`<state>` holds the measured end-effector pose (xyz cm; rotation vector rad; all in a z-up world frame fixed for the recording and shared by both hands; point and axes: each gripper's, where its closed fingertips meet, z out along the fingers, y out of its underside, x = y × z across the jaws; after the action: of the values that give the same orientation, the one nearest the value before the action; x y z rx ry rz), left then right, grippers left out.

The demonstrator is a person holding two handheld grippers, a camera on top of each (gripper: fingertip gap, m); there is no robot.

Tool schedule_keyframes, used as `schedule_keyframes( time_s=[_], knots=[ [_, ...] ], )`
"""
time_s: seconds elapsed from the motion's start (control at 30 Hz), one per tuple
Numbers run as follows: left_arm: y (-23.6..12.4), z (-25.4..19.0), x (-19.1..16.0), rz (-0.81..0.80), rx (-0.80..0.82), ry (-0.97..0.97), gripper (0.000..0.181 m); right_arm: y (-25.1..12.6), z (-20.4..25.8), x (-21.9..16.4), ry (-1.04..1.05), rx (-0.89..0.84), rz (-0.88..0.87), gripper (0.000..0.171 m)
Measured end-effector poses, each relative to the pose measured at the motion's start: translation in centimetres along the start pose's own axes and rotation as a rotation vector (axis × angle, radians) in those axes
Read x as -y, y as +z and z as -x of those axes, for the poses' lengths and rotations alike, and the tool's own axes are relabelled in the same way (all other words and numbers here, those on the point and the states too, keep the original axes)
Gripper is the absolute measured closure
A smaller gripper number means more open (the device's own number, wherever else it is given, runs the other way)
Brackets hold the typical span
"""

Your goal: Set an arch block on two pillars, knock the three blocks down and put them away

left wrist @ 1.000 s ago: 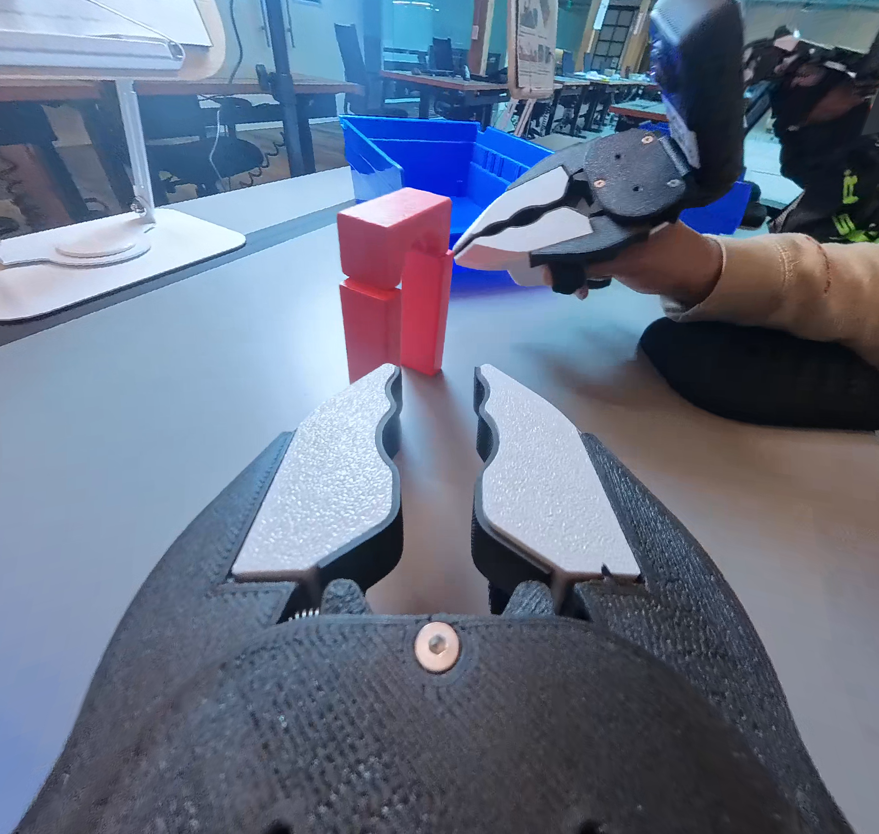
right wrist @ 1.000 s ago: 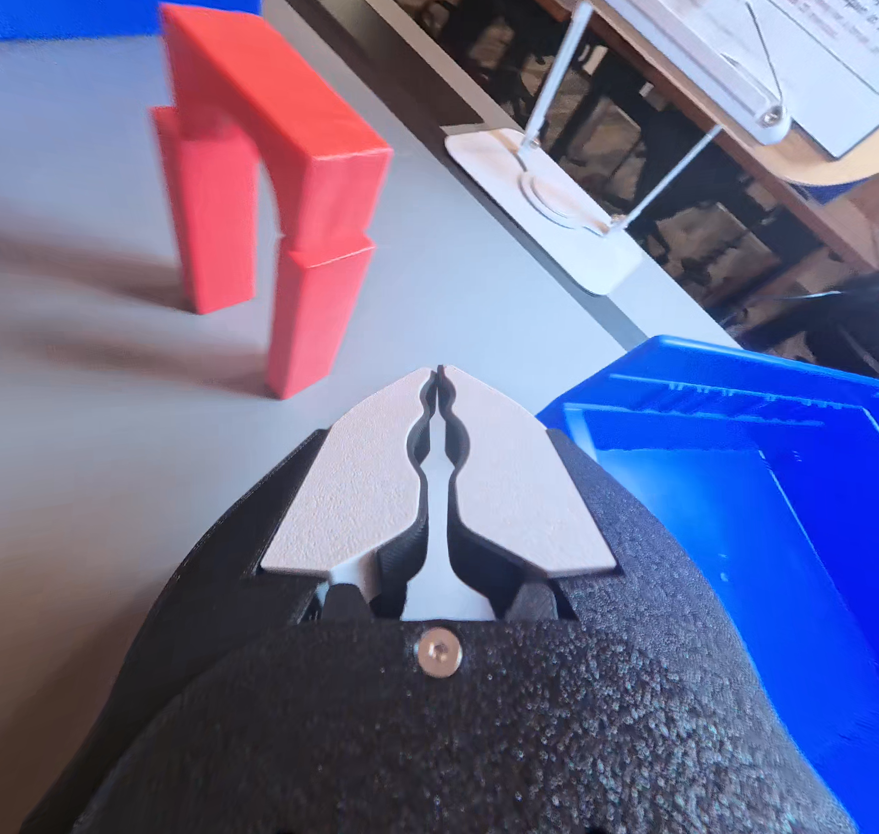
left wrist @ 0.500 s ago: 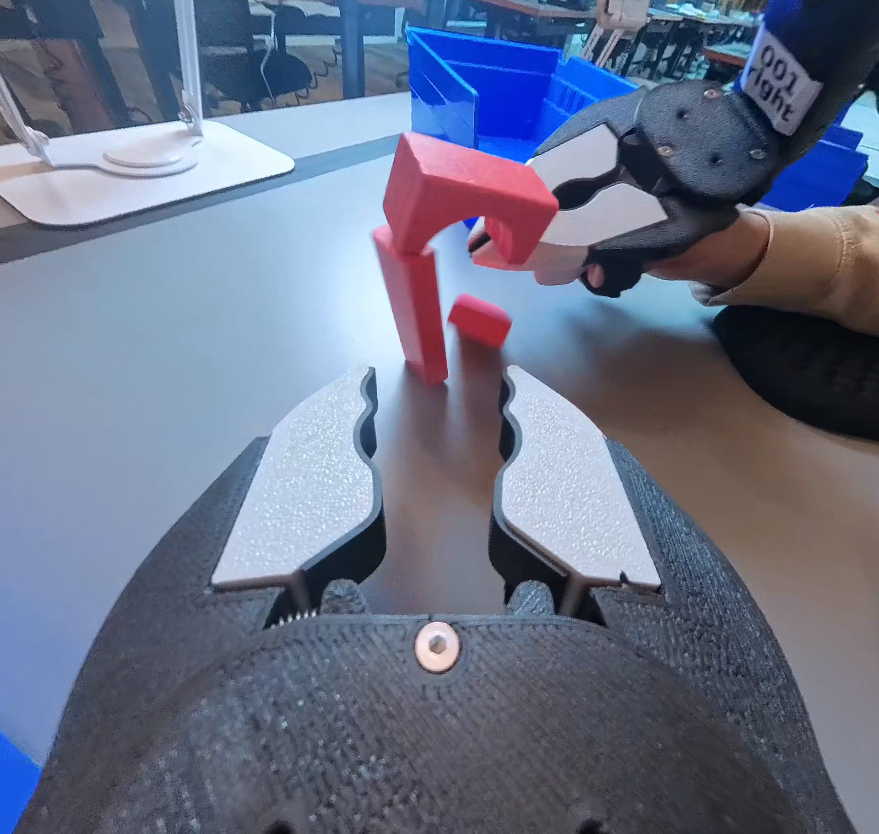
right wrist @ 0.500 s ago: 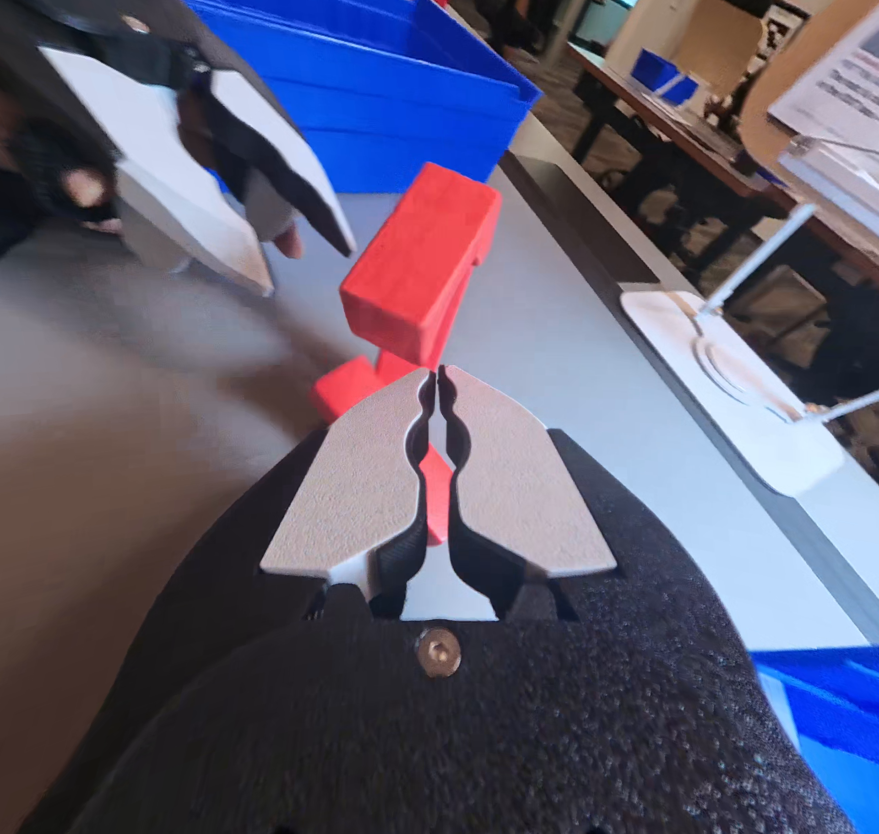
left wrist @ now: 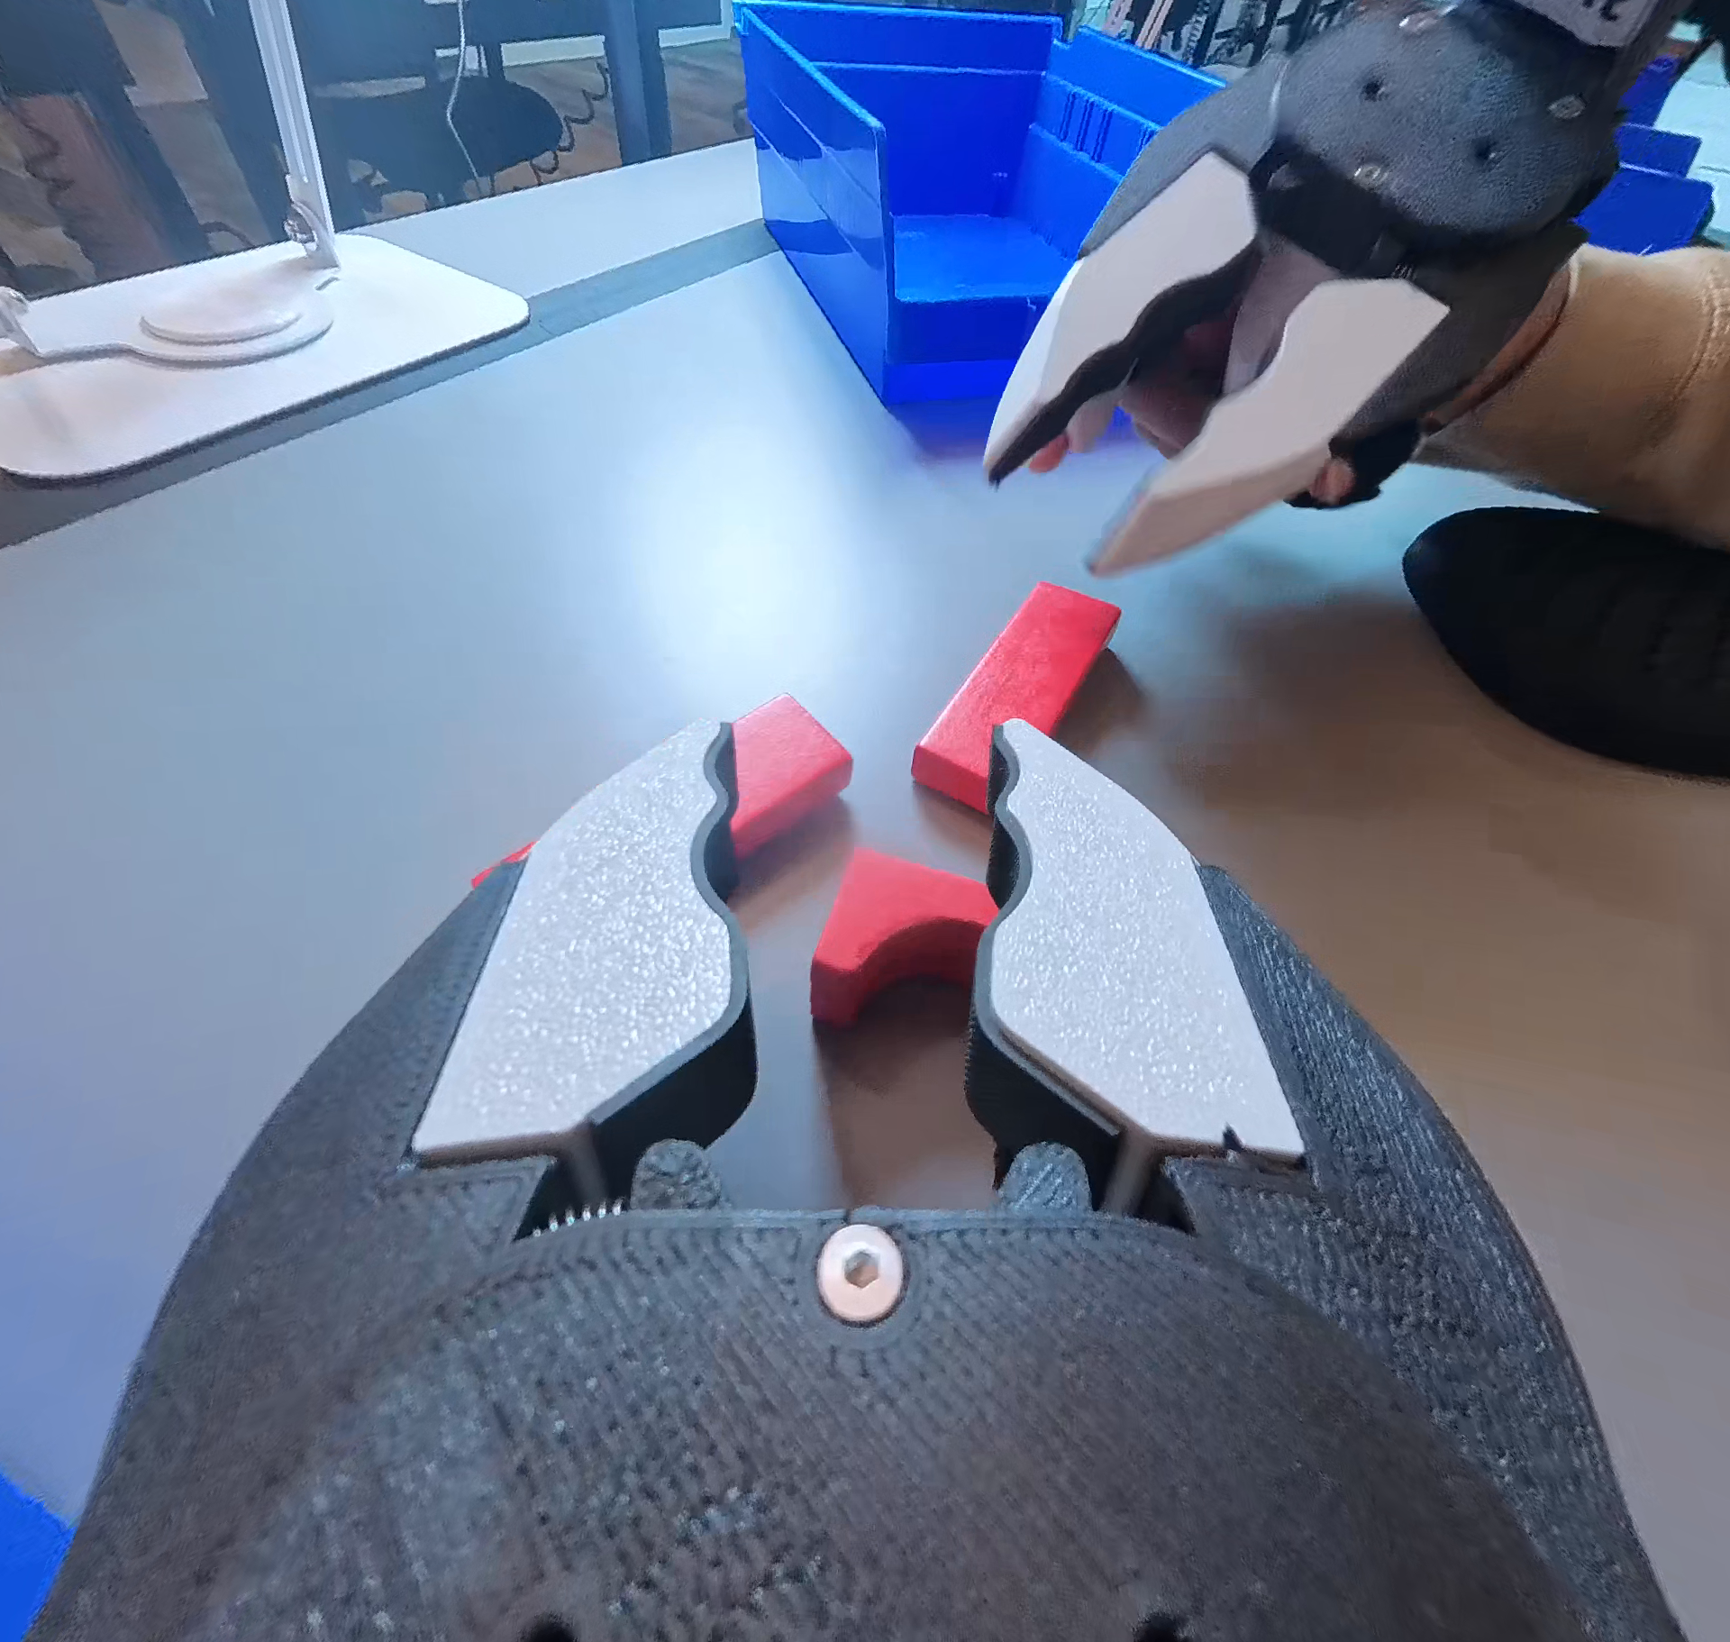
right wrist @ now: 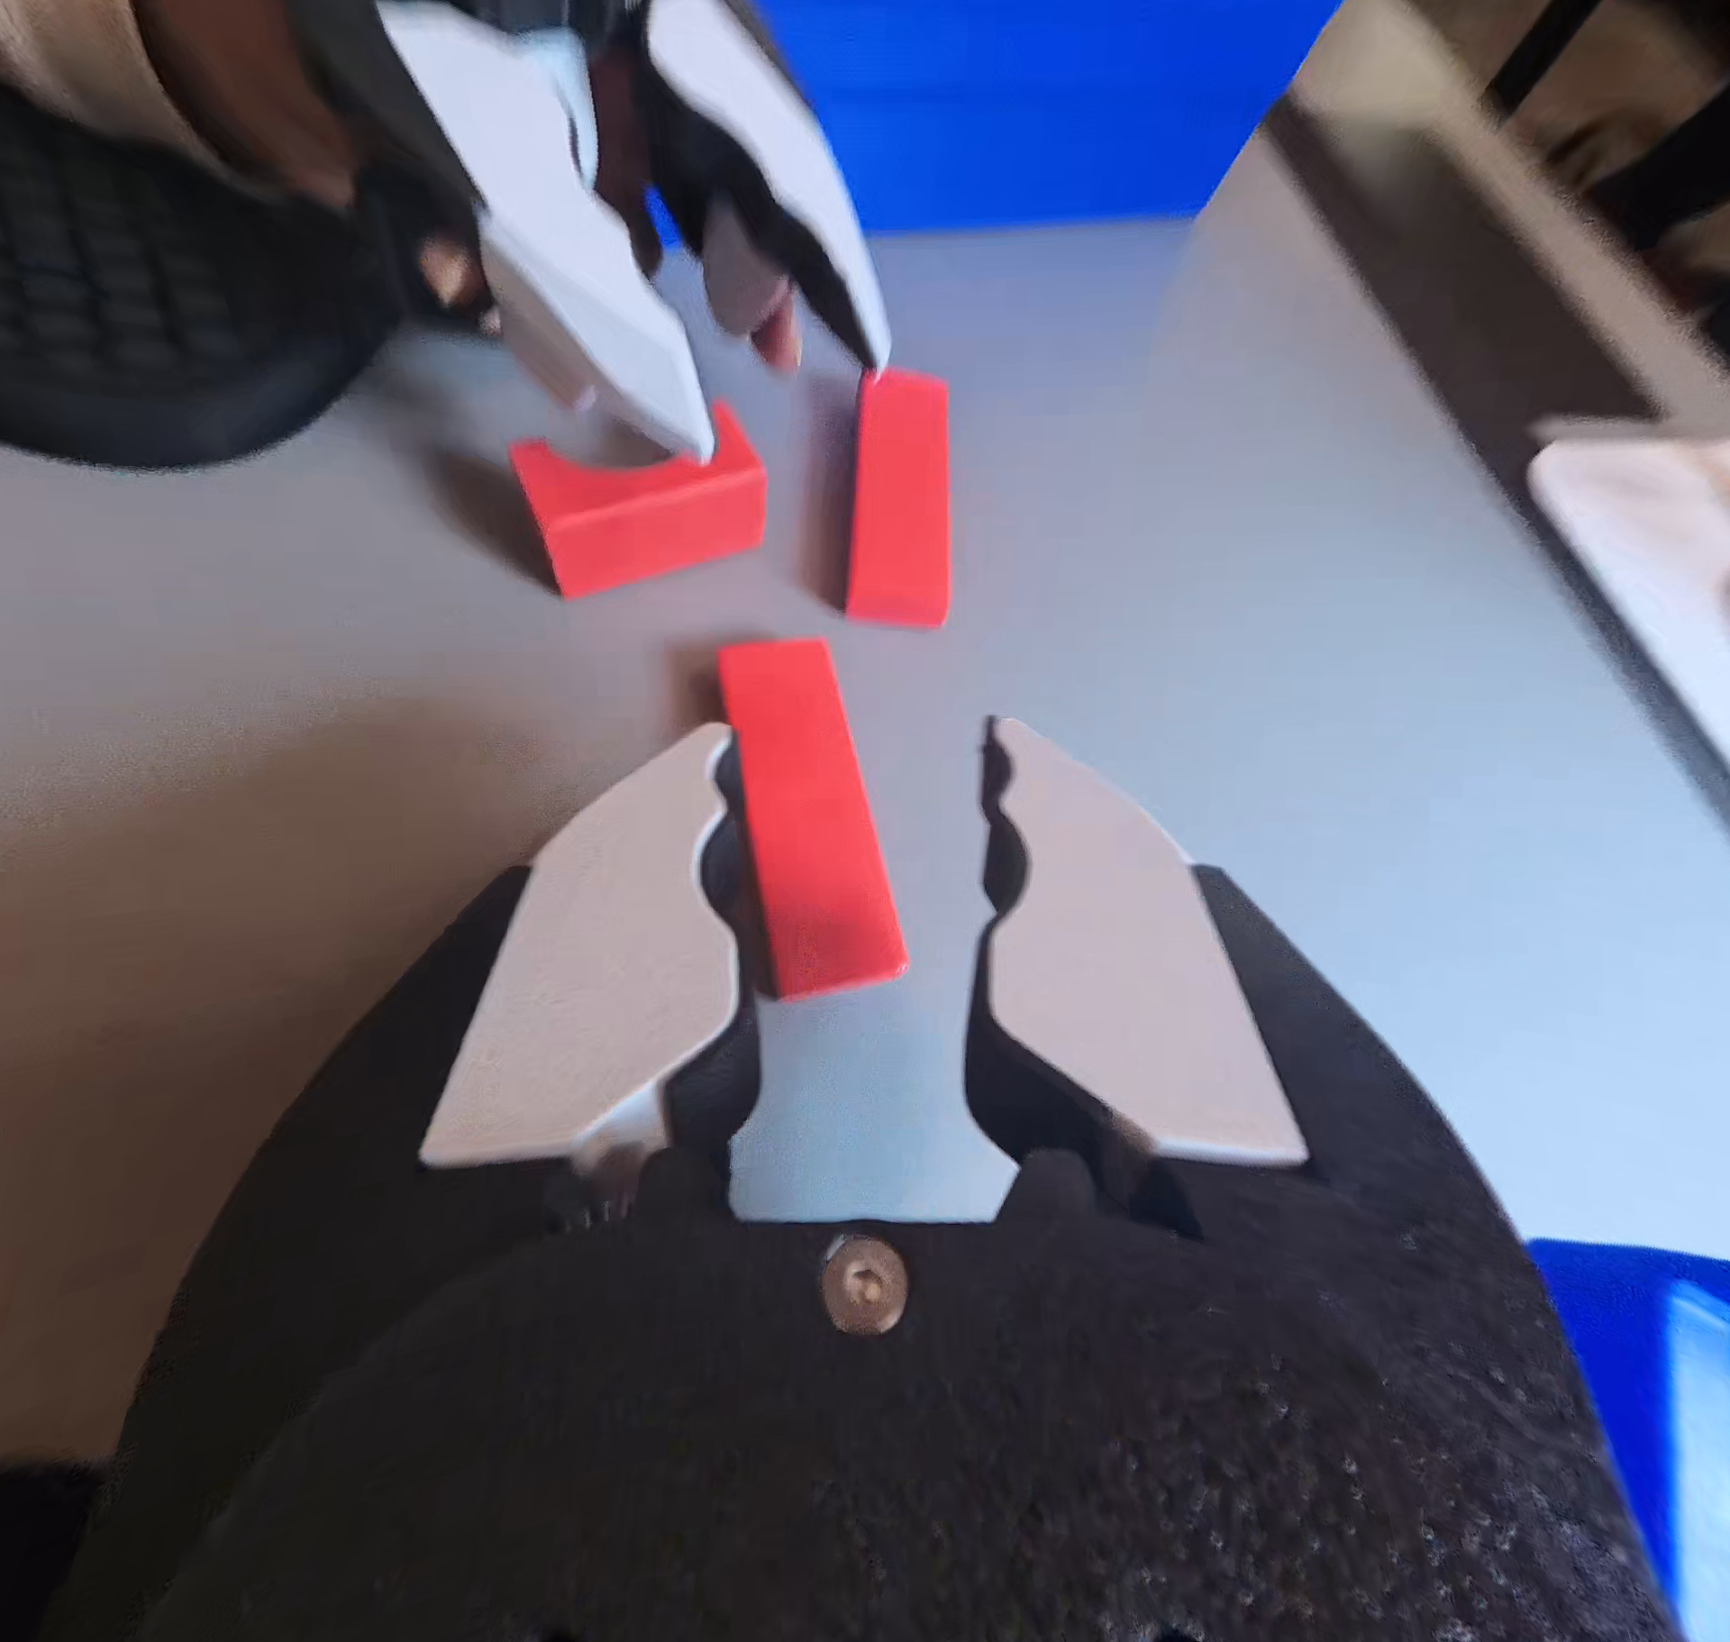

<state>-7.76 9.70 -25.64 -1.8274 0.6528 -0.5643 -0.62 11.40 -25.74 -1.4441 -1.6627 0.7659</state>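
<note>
Three red blocks lie flat on the grey table. In the left wrist view the arch block [left wrist: 889, 942] lies on its side between the fingers of my open left gripper [left wrist: 857, 754]. One pillar [left wrist: 786, 773] is partly hidden under its left finger. The other pillar [left wrist: 1020, 689] lies just ahead to the right. My right gripper [left wrist: 1048, 520] hovers open above that pillar. In the right wrist view my open right gripper [right wrist: 857, 731] straddles the near pillar [right wrist: 810, 829]. Beyond it lie the arch [right wrist: 646, 511] and the far pillar [right wrist: 899, 492], under the open left gripper [right wrist: 786, 399].
A blue bin [left wrist: 824, 146] stands open at the back of the table, and it also shows in the right wrist view [right wrist: 983, 52]. Another blue bin edge [right wrist: 1648, 1410] is at lower right. A white stand base [left wrist: 234, 352] sits at far left. A dark sleeve-like mass [left wrist: 1591, 642] lies at right.
The arch and both pillars have toppled and now lie flat on the table. My right gripper has opened. Both grippers now tilt down over the fallen blocks.
</note>
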Motion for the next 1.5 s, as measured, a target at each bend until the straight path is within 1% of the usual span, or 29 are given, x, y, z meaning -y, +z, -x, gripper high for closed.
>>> schedule_keyframes(
  time_s=[0.03, 0.1, 0.13, 0.17, 0.23, 0.3, 0.37, 0.43, 0.47, 0.5, 0.57, 0.67, 0.7, 0.77, 0.83, 0.9, 1.0, 1.13, 1.27, 1.4, 1.5],
  knots=[
    [-0.1, 0.1, 0.1, -0.005, 0.006, 0.01, 0.13, 0.4, 0.3, -1.2, 0.013, 0.028, 0.065, 0.111],
    [-0.2, 0.1, 0.3, -0.016, 0.009, 0.021, 0.132, 1.1, 0.7, -3.3, 0.012, 0.053, 0.162, 0.107],
    [-0.3, 0.1, 0.4, -0.02, 0.007, 0.023, 0.133, 1.5, 1.0, -4.2, 0.007, 0.067, 0.202, 0.116],
    [-0.3, 0.1, 0.4, -0.022, 0.004, 0.024, 0.133, 1.6, 1.4, -4.5, 0.016, 0.091, 0.211, 0.138],
    [-0.3, 0.1, 0.4, -0.021, 0.001, 0.027, 0.134, 1.3, 1.8, -4.5, 0.016, 0.114, 0.245, 0.139],
    [-0.3, 0.0, 0.4, -0.022, 0.005, 0.039, 0.135, 0.5, 0.8, -2.9, 0.01, 0.055, 0.183, 0.139],
    [-0.3, 0.0, 0.4, -0.022, 0.005, 0.047, 0.136, -1.2, -2.0, -0.5, 0.048, -0.081, 0.075, 0.139],
    [-0.3, 0.0, 0.3, -0.017, 0.002, 0.049, 0.137, -4.2, -6.2, 1.1, 0.09, -0.296, -0.026, 0.139],
    [-0.3, -0.1, 0.3, -0.016, 0.001, 0.05, 0.137, -6.2, -8.6, 1.2, 0.133, -0.415, -0.058, 0.139],
    [-0.3, -0.1, 0.3, -0.015, 0.0, 0.051, 0.138, -8.3, -11.0, 0.7, 0.191, -0.541, -0.074, 0.139],
    [-0.3, -0.1, 0.2, -0.013, -0.001, 0.054, 0.139, -12.1, -14.9, -2.0, 0.326, -0.751, -0.039, 0.139],
    [-0.3, -0.2, 0.2, -0.009, -0.002, 0.058, 0.139, -15.7, -18.3, -7.6, 0.47, -0.943, 0.115, 0.137],
    [-0.3, -0.2, 0.2, -0.008, -0.002, 0.059, 0.139, -16.8, -19.3, -9.3, 0.505, -1.029, 0.157, 0.131],
    [-0.3, -0.2, 0.1, -0.007, -0.003, 0.06, 0.139, -18.5, -20.6, -10.5, 0.464, -1.158, 0.192, 0.122],
    [-0.3, -0.2, 0.1, -0.006, -0.005, 0.061, 0.139, -19.2, -20.8, -9.5, 0.369, -1.216, 0.173, 0.122],
    [-0.3, -0.2, 0.1, -0.004, -0.006, 0.062, 0.139, -18.6, -20.5, -8.2, 0.313, -1.205, 0.144, 0.124],
    [-0.2, -0.2, 0.0, 0.001, -0.005, 0.062, 0.139, -16.7, -19.5, -6.3, 0.231, -1.137, 0.093, 0.124],
    [-0.3, -0.2, 0.2, -0.008, -0.002, 0.056, 0.139, -12.6, -16.5, -2.6, 0.096, -0.957, -0.008, 0.125],
    [-0.3, -0.2, 0.2, -0.009, -0.01, 0.033, 0.139, -7.3, -12.1, -0.2, -0.015, -0.747, -0.026, 0.121],
    [-0.3, -0.2, 0.1, -0.012, -0.021, 0.007, 0.14, -1.2, -6.6, 0.0, -0.032, -0.457, -0.001, 0.117],
    [-0.2, -0.2, 0.1, -0.015, -0.042, -0.042, 0.141, 2.9, -2.8, -0.5, -0.008, -0.234, 0.056, 0.117]
  ],
)
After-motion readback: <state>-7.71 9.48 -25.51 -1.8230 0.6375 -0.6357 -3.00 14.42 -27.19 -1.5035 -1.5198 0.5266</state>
